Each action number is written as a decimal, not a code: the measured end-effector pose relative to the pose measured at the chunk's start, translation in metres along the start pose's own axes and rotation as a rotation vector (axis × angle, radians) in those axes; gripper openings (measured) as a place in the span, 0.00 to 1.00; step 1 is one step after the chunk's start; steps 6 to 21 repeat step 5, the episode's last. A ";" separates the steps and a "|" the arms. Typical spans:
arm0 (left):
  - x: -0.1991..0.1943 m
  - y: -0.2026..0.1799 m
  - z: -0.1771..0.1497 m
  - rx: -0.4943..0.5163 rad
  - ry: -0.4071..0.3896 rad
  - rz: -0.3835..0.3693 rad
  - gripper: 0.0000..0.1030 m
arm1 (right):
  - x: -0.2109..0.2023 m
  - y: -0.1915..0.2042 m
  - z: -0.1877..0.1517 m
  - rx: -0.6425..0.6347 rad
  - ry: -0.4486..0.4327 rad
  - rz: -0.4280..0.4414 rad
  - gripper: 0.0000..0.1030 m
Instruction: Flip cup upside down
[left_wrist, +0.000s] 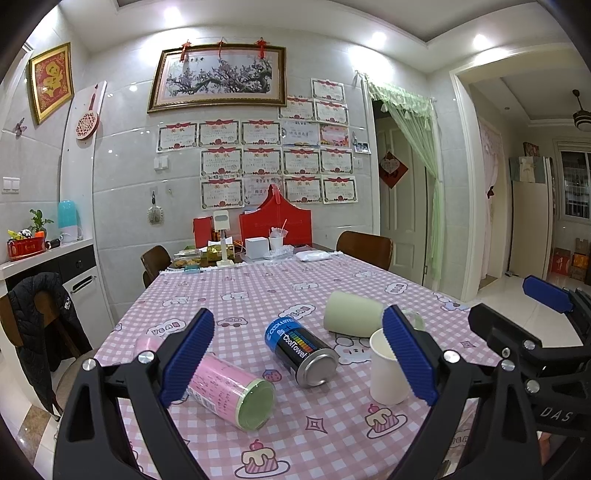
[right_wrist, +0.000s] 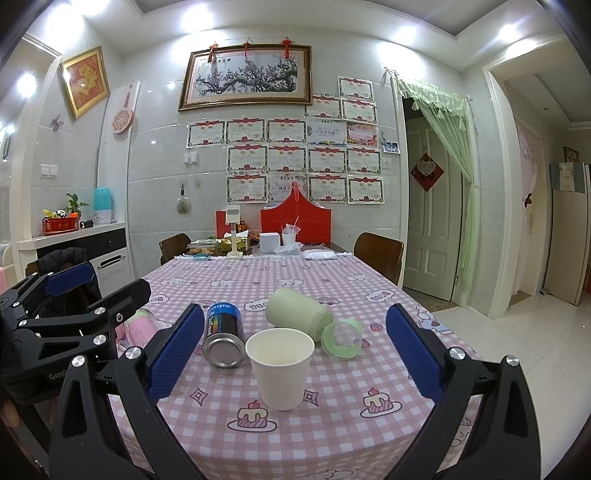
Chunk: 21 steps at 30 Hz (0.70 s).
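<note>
A white paper cup (right_wrist: 281, 367) stands upright, mouth up, on the pink checked tablecloth (right_wrist: 332, 280) near the front edge. My right gripper (right_wrist: 295, 354) is open, its blue pads on either side of the cup and a little short of it, not touching. In the left wrist view the cup (left_wrist: 384, 373) is partly hidden behind the right pad of my left gripper (left_wrist: 299, 354), which is open and empty above the table's front left part.
A blue and black can (right_wrist: 223, 334) lies on its side left of the cup. A pale green bottle (right_wrist: 297, 314) with a green lid (right_wrist: 341, 338) lies behind it. A pink canister (left_wrist: 229, 391) lies at the left. Boxes and chairs stand at the far end.
</note>
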<state>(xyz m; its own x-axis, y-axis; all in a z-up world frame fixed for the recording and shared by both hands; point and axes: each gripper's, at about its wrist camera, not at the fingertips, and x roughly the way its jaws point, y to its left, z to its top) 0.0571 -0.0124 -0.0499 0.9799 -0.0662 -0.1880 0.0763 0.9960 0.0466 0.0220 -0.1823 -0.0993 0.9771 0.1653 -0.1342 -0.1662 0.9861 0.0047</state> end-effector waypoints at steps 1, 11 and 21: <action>0.001 0.000 -0.001 0.000 0.003 0.000 0.88 | 0.000 0.000 0.000 0.000 0.002 0.000 0.92; 0.006 -0.001 -0.002 0.001 0.018 0.000 0.88 | 0.004 0.000 -0.001 0.007 0.019 0.001 0.92; 0.006 -0.001 -0.002 0.001 0.018 0.000 0.88 | 0.004 0.000 -0.001 0.007 0.019 0.001 0.92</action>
